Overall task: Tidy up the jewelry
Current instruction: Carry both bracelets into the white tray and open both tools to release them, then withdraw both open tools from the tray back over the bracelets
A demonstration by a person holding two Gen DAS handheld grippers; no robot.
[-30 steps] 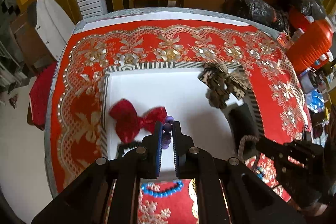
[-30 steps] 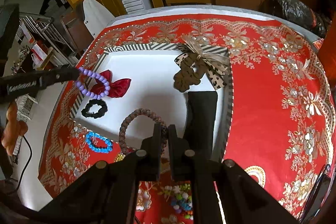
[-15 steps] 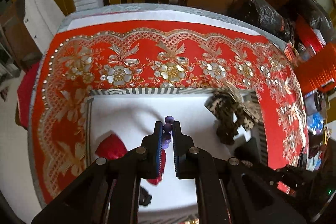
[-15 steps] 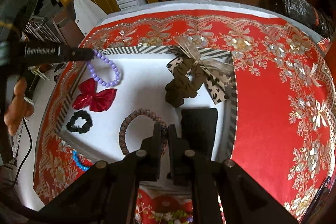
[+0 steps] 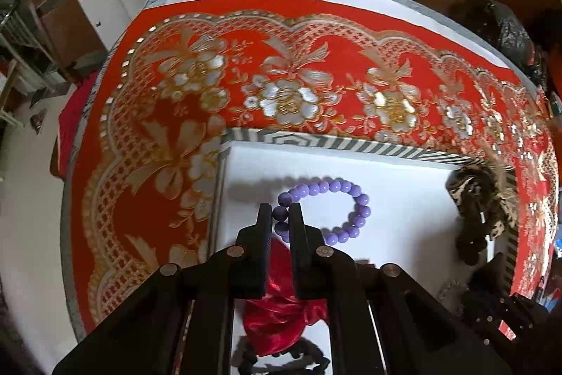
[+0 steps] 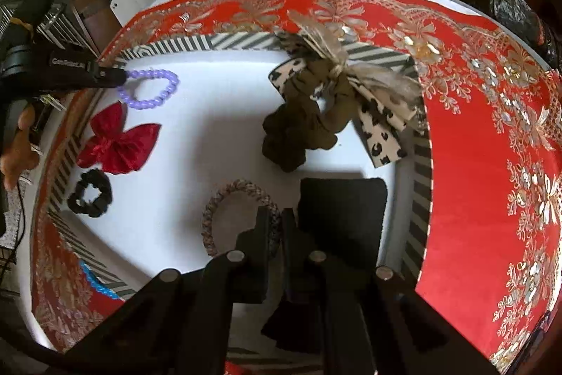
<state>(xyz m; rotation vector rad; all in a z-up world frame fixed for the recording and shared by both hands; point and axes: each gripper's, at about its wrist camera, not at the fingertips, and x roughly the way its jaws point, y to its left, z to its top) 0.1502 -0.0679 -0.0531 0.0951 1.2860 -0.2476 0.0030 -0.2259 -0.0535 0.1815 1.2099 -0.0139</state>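
A purple bead bracelet [image 5: 351, 195] is pinched at one bead by my shut left gripper [image 5: 281, 213], low over the far left corner of the white tray [image 5: 316, 141]. The right wrist view shows that bracelet [image 6: 151, 90] and the left gripper [image 6: 121, 76] just beyond a red bow [image 6: 119, 143]. My right gripper [image 6: 277, 220] is shut on a braided brown bracelet [image 6: 224, 195], which hangs just above the tray's near part and casts a shadow there.
Inside the striped-rim tray [image 6: 228, 41] lie a black scrunchie [image 6: 91, 194], an olive scrunchie [image 6: 298, 129], a leopard bow [image 6: 379, 115] and a black pad [image 6: 344, 209]. A blue bracelet [image 6: 95, 283] lies outside on the red cloth [image 6: 474, 199]. Chairs stand behind.
The left gripper carried the purple bracelet down and toward the tray's far left corner. The right gripper sank closer to the tray with the braided bracelet.
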